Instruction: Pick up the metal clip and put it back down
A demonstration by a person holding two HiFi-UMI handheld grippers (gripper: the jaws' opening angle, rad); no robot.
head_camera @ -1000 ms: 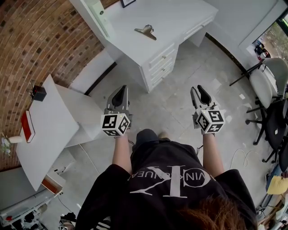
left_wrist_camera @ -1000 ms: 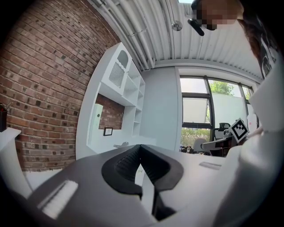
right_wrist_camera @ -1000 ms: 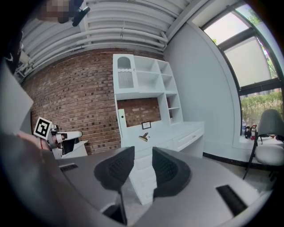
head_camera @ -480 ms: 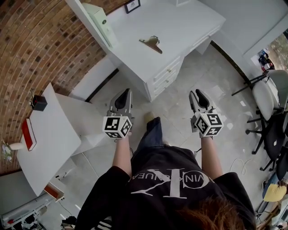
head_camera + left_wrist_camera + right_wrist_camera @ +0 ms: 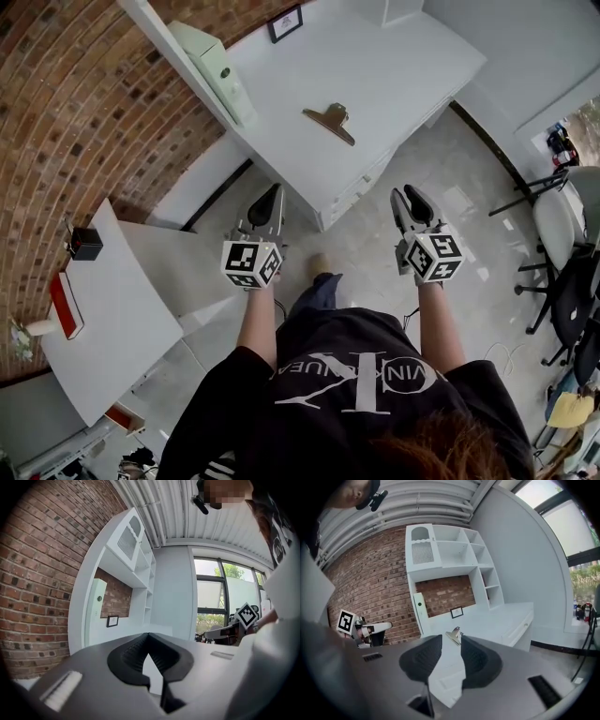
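Down low, gripping nothing: left gripper [image 5: 269,194] with jaw tips pressed together, right gripper [image 5: 405,199] with jaws a narrow way apart and only air between. Both held over the tiled floor [image 5: 361,253], just short of the white desk's [image 5: 403,66] front edge. Farther out, on the desk top and well apart from either gripper, the metal clip [image 5: 330,121]. Beyond it, a small framed picture [image 5: 286,22] against the brick wall [image 5: 84,103].

— What is worn behind the tools?
— A black short-sleeved T-shirt [image 5: 349,398] with white lettering, and blue jeans [image 5: 317,292].
— And the left gripper [image 5: 266,201] and right gripper [image 5: 410,202]?
— Grey bodies, black ribbed pads [image 5: 477,660], and a white cube [image 5: 251,263] with black square markers at each rear.
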